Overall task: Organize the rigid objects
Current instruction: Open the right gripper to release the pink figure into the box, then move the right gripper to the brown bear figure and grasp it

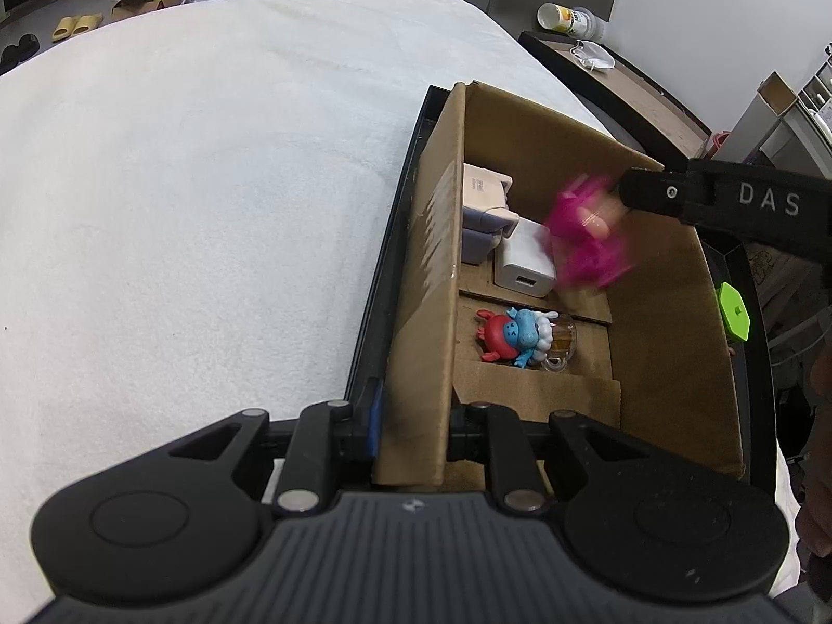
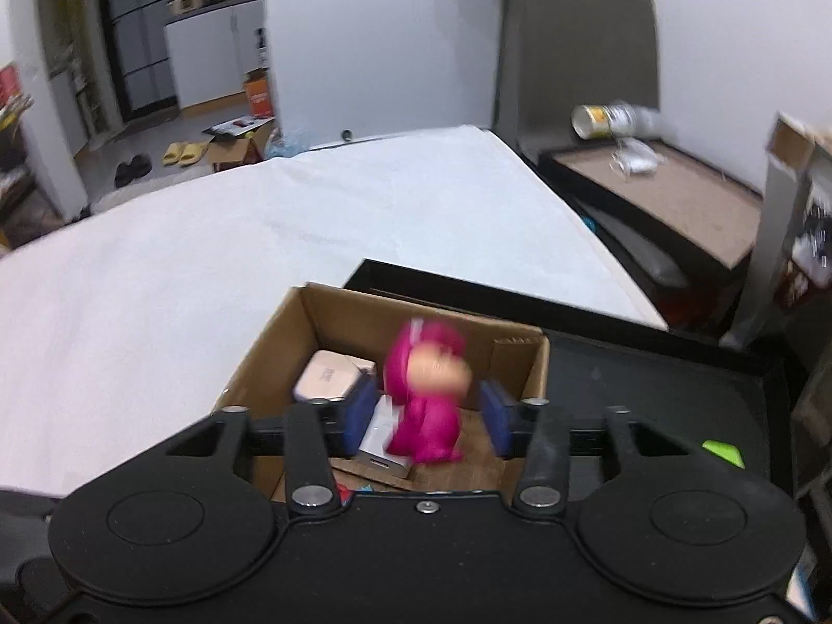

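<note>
**Pink figure between your open right fingers, over the box**

Your right gripper (image 2: 425,418) has its jaws spread wide; the blue pads (image 2: 360,412) stand clear of the pink figure (image 2: 427,395) on both sides, touching nothing. The figure is motion-blurred: magenta hooded body, pale peach face, roughly upright, sitting between the pads and just ahead of them, inside the cardboard box (image 2: 270,343). Whether it rests on the box floor you cannot tell.

Your left gripper (image 1: 413,429) straddles the near wall of the box, one finger outside, one inside; the wall sits between the fingers, but whether they press it you cannot tell.

Ahead of the left fingers, on the box floor: a red crab toy (image 1: 496,335), a blue-and-white figure (image 1: 528,335) and a small clear mug (image 1: 561,338), bunched together. Beyond them lies a white charger (image 1: 522,265), then stacked pale cases (image 1: 483,208) against the wall.

The box sits in a black tray (image 2: 650,390) on a white cloth (image 1: 208,182).
</note>
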